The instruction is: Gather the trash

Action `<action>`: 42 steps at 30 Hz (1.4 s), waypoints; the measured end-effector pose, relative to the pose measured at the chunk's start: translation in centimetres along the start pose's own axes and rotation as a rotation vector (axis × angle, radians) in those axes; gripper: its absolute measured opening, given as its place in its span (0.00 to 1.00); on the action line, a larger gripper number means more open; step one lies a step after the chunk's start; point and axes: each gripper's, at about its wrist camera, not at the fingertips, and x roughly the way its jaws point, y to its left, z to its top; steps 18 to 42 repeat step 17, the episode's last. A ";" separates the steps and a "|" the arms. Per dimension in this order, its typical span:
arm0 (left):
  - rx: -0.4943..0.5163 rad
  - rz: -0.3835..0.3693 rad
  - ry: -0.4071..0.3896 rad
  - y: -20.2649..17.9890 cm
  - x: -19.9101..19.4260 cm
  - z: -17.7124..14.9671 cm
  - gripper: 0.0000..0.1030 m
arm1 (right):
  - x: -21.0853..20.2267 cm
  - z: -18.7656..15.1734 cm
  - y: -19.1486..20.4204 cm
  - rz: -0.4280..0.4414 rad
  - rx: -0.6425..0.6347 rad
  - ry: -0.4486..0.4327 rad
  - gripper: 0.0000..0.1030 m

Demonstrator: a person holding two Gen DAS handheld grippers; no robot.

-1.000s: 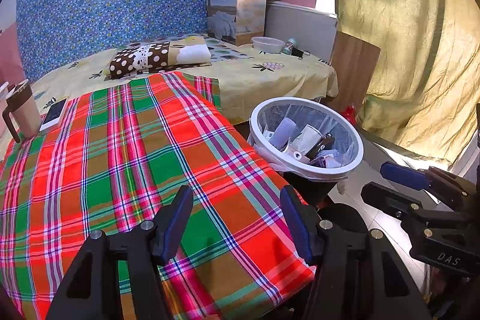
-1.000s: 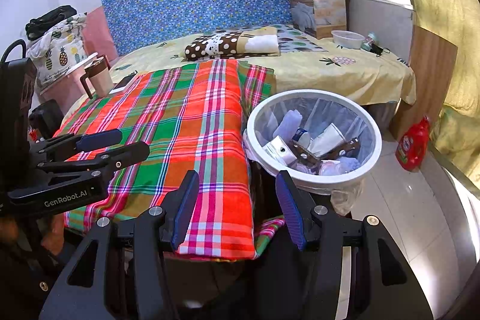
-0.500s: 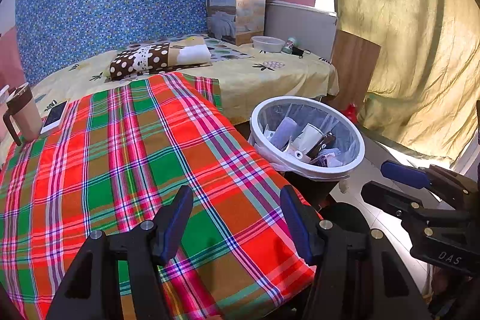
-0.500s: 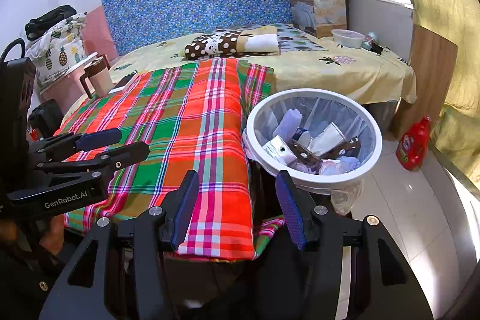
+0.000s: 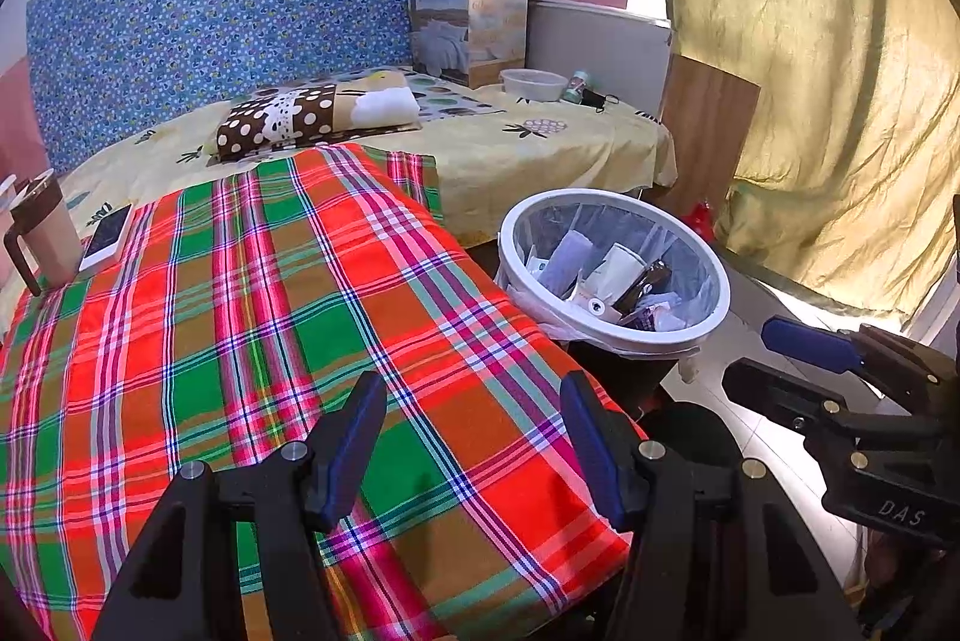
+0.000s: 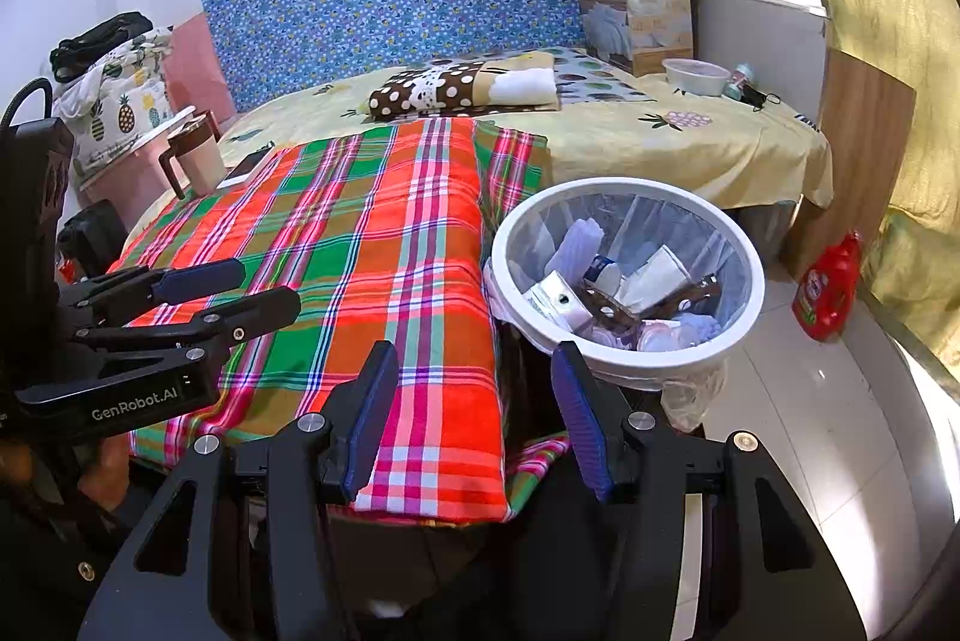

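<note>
Hovering with jaws wide and empty, the left gripper (image 5: 471,446) and right gripper (image 6: 474,416) face a plaid cloth (image 6: 384,245). Right of it, the trash bin (image 6: 627,188) holds wrappers; a careless swing could tip it.

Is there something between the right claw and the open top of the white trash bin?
Nothing visible. The right claw is open and empty, and the trash bin stands just ahead of it beside the plaid cloth, its top uncovered.
</note>
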 end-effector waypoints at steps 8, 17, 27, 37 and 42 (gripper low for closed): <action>0.010 0.002 0.003 0.0 0.2 -0.1 0.58 | 0.2 -0.1 0.0 0.002 0.004 0.003 0.53; 0.004 0.001 0.007 0.2 0.5 -0.3 0.58 | 0.4 -0.2 -0.1 0.005 0.006 0.002 0.53; 0.004 0.001 0.007 0.2 0.5 -0.3 0.58 | 0.4 -0.2 -0.1 0.005 0.006 0.002 0.53; 0.004 0.001 0.007 0.2 0.5 -0.3 0.58 | 0.4 -0.2 -0.1 0.005 0.006 0.002 0.53; 0.004 0.001 0.007 0.2 0.5 -0.3 0.58 | 0.4 -0.2 -0.1 0.005 0.006 0.002 0.53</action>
